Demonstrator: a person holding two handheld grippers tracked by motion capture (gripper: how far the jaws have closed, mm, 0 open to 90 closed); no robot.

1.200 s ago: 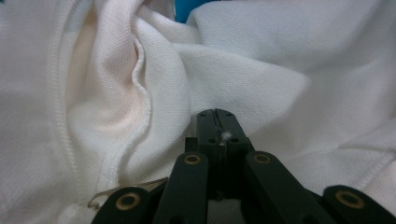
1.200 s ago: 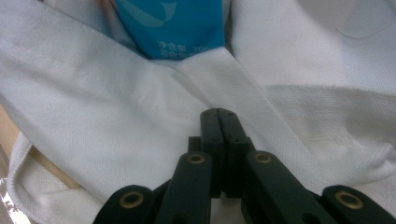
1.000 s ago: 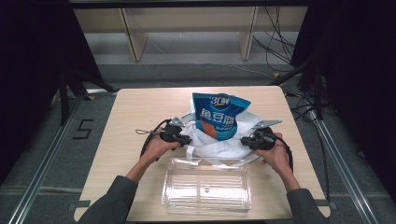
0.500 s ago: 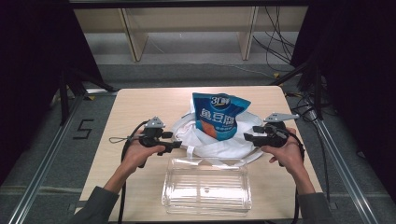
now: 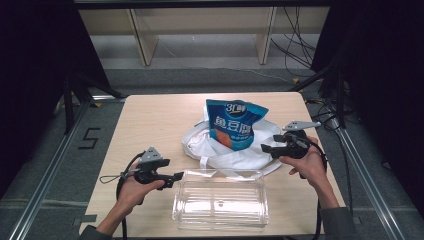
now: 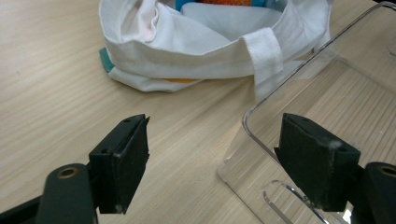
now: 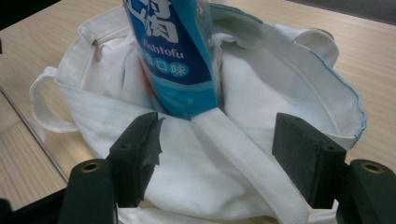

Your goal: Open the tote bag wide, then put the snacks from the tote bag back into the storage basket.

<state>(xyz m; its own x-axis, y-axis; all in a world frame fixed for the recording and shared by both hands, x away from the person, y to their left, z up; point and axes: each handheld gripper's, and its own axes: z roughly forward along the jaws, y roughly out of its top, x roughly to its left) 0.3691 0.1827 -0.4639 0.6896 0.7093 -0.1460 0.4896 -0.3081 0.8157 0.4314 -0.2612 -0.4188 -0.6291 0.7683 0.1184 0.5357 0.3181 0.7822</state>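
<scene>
A white cloth tote bag is shown lying slumped near the middle of the wooden surface, its mouth open upward. A blue snack packet, printed "Fishtofu", is seen standing upright inside the bag, its top rising clear of the cloth. A white carrying strap is draped across the near wall of the bag, and a second strap hangs over the side facing the clear plastic container. The container is placed just in front of the bag, toward the person's edge of the surface, with its rim close to the bag's folded cloth.

The right gripper is held level at the bag's right side, just beside the cloth. Its fingers are spread wide, having just been opening, and nothing is gripped; in the right gripper view the draped strap is seen in the gap between them, beyond the tips, without pressure from either pad. The left gripper is held well to the left of the bag, next to the container's left end. Its fingers are likewise set wide apart, having just been opening, and nothing is held; bare surface and the container's corner are seen between them.
</scene>
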